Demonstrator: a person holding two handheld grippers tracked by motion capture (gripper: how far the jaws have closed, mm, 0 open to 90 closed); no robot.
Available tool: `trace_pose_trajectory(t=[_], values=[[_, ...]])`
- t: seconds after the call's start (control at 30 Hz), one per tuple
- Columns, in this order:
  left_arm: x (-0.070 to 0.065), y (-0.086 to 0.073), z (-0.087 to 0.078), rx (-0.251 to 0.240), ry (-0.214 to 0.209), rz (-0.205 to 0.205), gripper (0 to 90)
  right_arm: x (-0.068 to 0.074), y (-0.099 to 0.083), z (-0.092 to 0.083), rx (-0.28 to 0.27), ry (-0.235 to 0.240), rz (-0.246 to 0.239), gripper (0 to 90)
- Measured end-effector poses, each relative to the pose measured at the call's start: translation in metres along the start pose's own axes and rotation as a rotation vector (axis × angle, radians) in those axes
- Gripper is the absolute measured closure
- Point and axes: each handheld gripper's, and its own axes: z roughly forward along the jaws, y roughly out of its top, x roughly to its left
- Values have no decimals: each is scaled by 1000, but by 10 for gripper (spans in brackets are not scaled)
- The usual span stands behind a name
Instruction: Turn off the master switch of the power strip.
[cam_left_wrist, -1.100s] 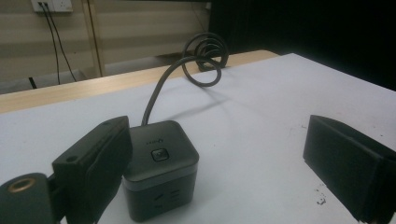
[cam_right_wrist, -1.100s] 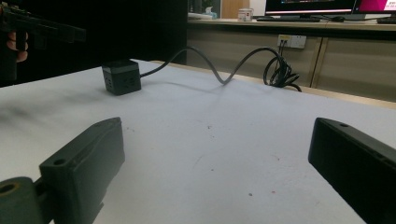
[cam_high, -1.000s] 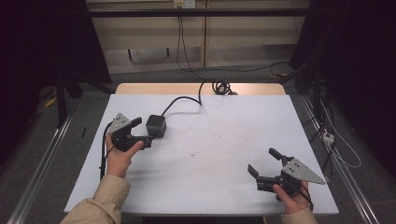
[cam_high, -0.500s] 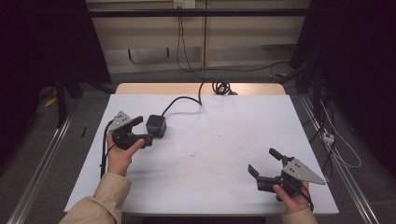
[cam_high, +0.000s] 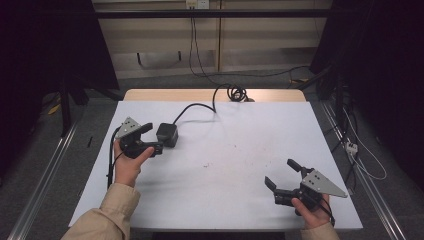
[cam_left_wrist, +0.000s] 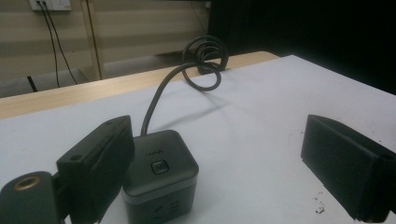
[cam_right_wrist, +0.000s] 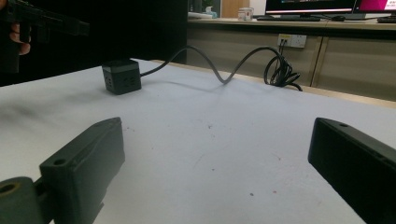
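Observation:
A dark grey cube-shaped power block (cam_high: 167, 134) sits on the white table (cam_high: 235, 130) at the left, with a thick black cable (cam_high: 200, 106) running back to a coil (cam_high: 236, 92) at the far edge. My left gripper (cam_high: 154, 138) is open right beside the cube, which lies by its left jaw in the left gripper view (cam_left_wrist: 159, 177). My right gripper (cam_high: 281, 175) rests open near the front right, nothing between its jaws. In the right gripper view the cube (cam_right_wrist: 121, 76) stands far off.
The table top has a few small specks (cam_high: 235, 147) near its middle. A wooden strip (cam_high: 210, 94) borders the far edge, with wall sockets (cam_high: 196, 4) and hanging cables behind. Loose white cables (cam_high: 360, 155) lie on the floor at the right.

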Motion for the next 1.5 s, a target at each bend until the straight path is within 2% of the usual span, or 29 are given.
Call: trace_pose_trajectory(t=[0.23, 0.37, 0.77, 0.87, 1.17, 1.5], values=[[3, 0, 3, 8, 5, -2, 93, 0, 0, 0, 0, 8, -1, 37], [7, -2, 5, 7, 10, -22, 94, 0, -1, 1, 1, 10, 0, 37], [10, -2, 13, 28, 10, -15, 101, 0, -1, -1, 1, 3, 1, 37], [11, -1, 15, 39, 15, 0, 117, 0, -1, 0, 2, 5, -1, 37], [12, 3, 21, 45, 8, 8, 154, -3, -1, -1, 3, -2, 1, 38], [15, 3, 23, 56, 21, 4, 191, -3, -1, -2, 4, -4, 5, 39]])
